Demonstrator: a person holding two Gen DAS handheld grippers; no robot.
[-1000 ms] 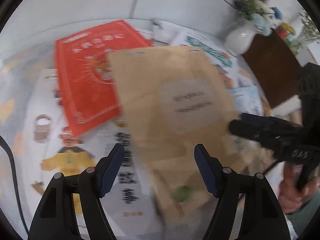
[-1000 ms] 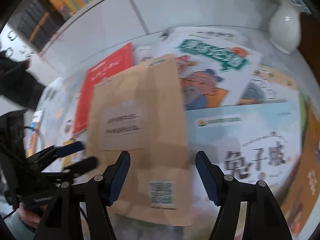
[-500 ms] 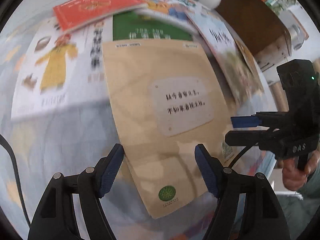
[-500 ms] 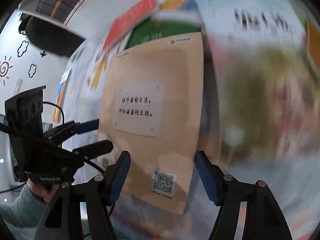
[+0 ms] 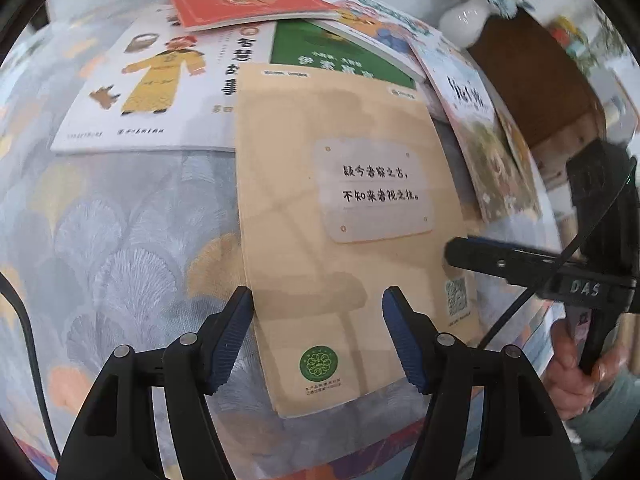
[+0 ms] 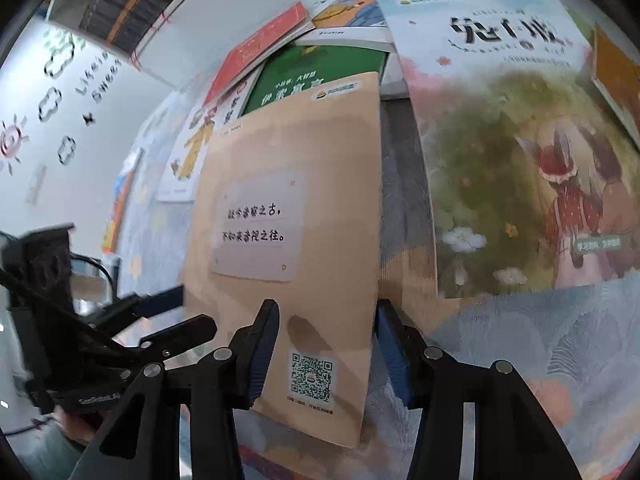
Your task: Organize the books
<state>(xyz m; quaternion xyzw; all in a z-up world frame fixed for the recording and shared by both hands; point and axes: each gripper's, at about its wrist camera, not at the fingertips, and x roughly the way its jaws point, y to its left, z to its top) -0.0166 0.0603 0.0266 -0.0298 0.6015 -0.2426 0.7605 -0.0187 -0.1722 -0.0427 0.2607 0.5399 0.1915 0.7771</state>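
Observation:
A tan book (image 5: 344, 216) with a white label lies flat on the patterned tablecloth, nearest me in both views (image 6: 288, 240). My left gripper (image 5: 318, 336) is open, its fingers standing either side of the book's near edge. My right gripper (image 6: 326, 360) is open over the book's corner with the QR code. Behind lie a green book (image 5: 340, 54), a red book (image 5: 244, 2), a white book with a yellow-robed figure (image 5: 160, 84) and a large picture book (image 6: 516, 152).
A white vase with flowers (image 5: 466, 20) and a brown box (image 5: 532, 76) stand at the back right. The other gripper shows at the right edge of the left wrist view (image 5: 520, 264). A bookshelf (image 6: 132, 4) lines the far wall.
The tan book has come down from over the pile to lie flat on the cloth near the front. Both grippers have followed it and stay open.

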